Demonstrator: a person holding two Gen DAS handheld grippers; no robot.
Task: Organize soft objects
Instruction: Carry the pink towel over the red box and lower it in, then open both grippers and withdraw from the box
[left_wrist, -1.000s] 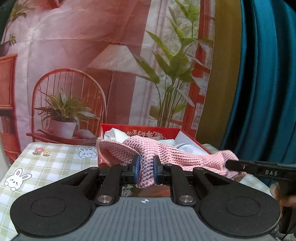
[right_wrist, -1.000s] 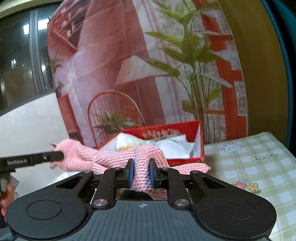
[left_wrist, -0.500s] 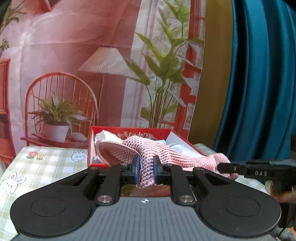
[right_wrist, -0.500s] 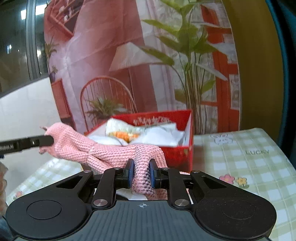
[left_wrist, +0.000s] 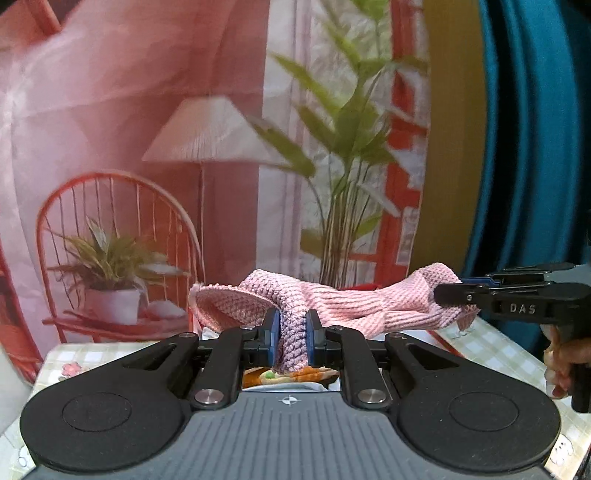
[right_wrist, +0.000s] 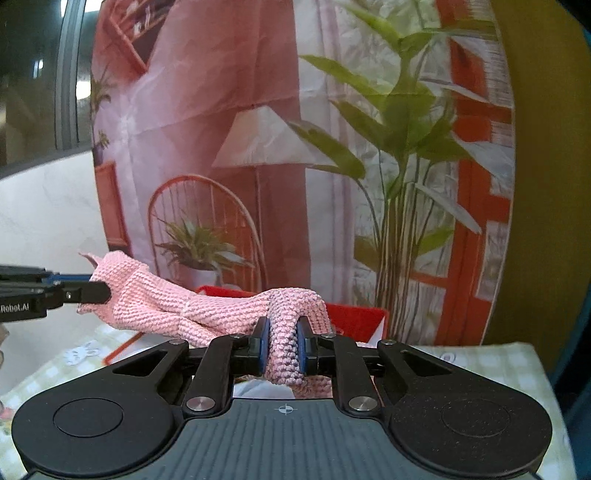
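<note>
1. Left wrist view: the left gripper (left_wrist: 290, 338) is clenched on a fold of the pink knitted cloth (left_wrist: 343, 301), its blue pads pressing the knit from both sides.
2. From that grip the cloth runs to the right, lifted in the air above the red box (left_wrist: 360, 287), of which only a sliver of rim shows behind the knit.
3. At the right edge the right gripper (left_wrist: 448, 295) pinches the far end of the cloth, with a hand (left_wrist: 561, 363) wrapped round its handle.
4. Below the left gripper's fingers an orange-patterned item (left_wrist: 291, 374) and something white lie underneath.
5. A checked tablecloth (left_wrist: 495, 356) with small cartoon prints covers the table, and a printed backdrop (left_wrist: 207, 147) of a lamp, chair and plants hangs behind, next to a teal curtain (left_wrist: 532, 147).
6. Right wrist view: the right gripper (right_wrist: 283, 345) grasps a bunched fold of the pink knitted cloth (right_wrist: 207, 314) between its blue pads.
7. The cloth stretches leftward to the left gripper (right_wrist: 94, 291), which holds its other end near the frame's left edge.
8. The red box (right_wrist: 354, 319) stands just behind the cloth on the tablecloth (right_wrist: 480, 360); the cloth hangs over it, held taut between the two grippers.
</note>
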